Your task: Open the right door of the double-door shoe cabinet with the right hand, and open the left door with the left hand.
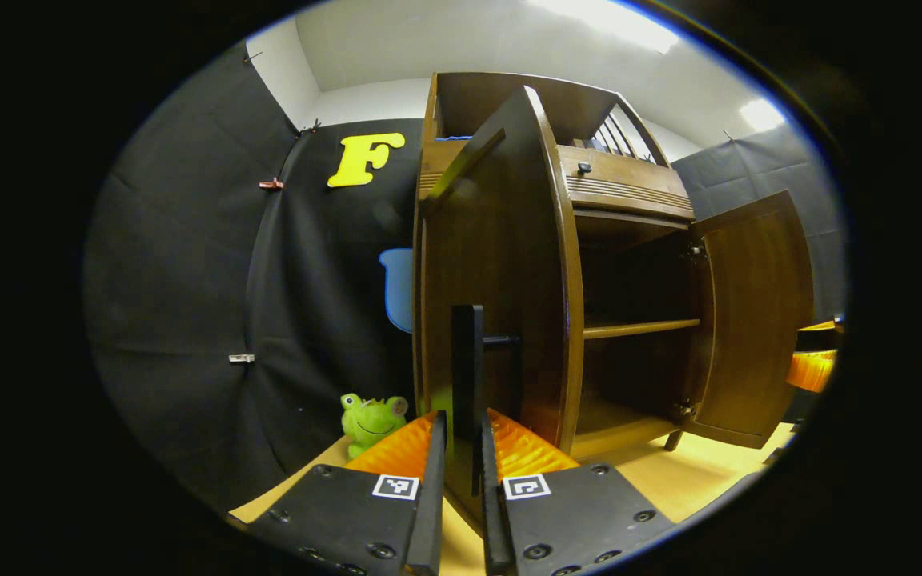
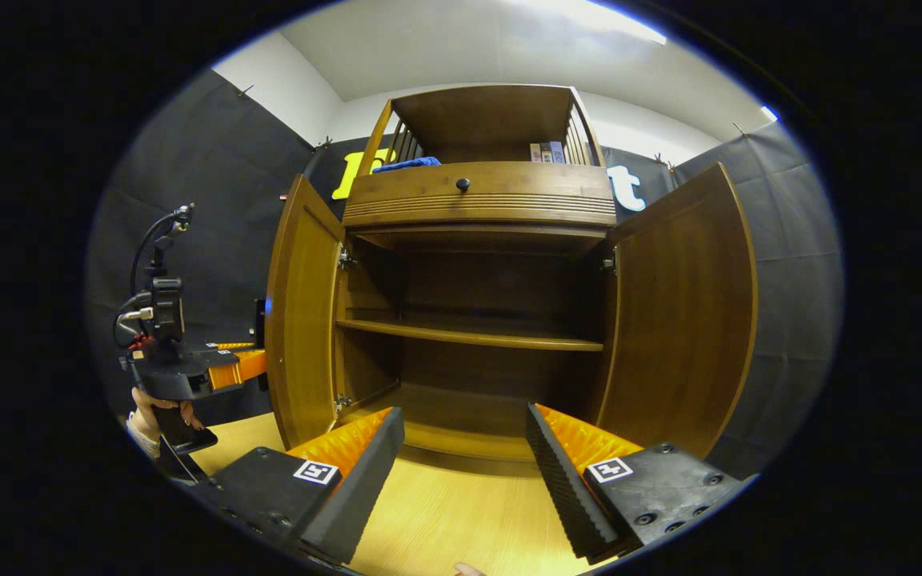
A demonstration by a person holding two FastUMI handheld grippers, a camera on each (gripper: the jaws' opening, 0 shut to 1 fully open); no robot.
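Brown wooden shoe cabinet (image 2: 481,192), left door (image 2: 301,320) and right door (image 2: 681,312) swung open (shelf inside)

Left claw (image 1: 461,472) nearly closed; right claw (image 2: 465,472) spread wide apart.

A pale wooden tabletop (image 2: 461,512) carries the shoe cabinet (image 2: 477,204), standing toward its back edge, and a green frog toy (image 1: 371,420) at the cabinet's left side.
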